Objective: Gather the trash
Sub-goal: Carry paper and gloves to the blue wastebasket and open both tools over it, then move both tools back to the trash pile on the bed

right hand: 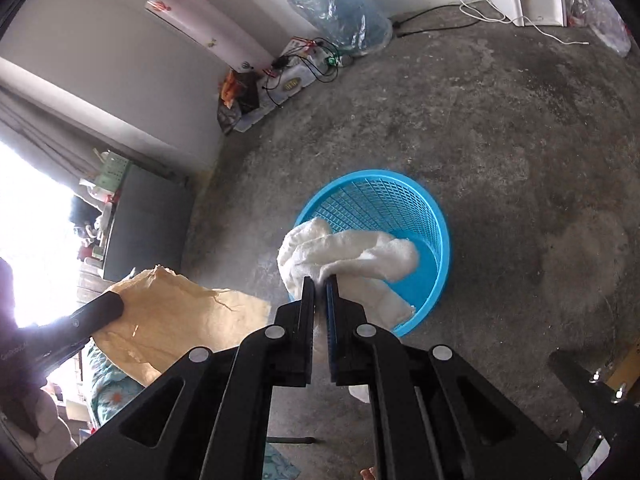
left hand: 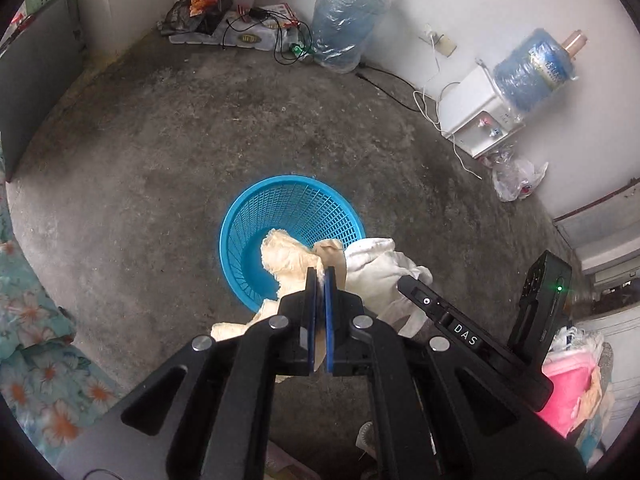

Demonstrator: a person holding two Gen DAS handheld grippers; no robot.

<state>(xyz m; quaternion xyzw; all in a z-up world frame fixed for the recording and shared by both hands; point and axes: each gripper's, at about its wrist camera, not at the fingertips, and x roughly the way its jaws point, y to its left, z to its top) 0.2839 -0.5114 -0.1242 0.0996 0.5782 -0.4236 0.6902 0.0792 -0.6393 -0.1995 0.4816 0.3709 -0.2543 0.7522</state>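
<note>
Blue plastic mesh forms a round wastebasket [left hand: 292, 236] standing on a bare concrete floor [left hand: 160, 160]. In the left wrist view, the left gripper [left hand: 320, 276] is clamped on a crumpled tan paper [left hand: 286, 258], which hangs over the basket's near rim. Just to its right, a white cloth [left hand: 380, 268] hangs from the right gripper's black body. Water jugs and a dispenser stand well apart along the far wall.

In the right wrist view, the right gripper [right hand: 321, 283] is pinched on a bunched fold of the white cloth [right hand: 352, 254], which droops across the basket [right hand: 400, 200] rim and partly inside. The tan paper [right hand: 172, 312] spreads at the left, beside the other tool.

Both pieces look light, soft and limp; they would likely sag and snag on the mesh, so a bunched fold seems the surest hold.
</note>
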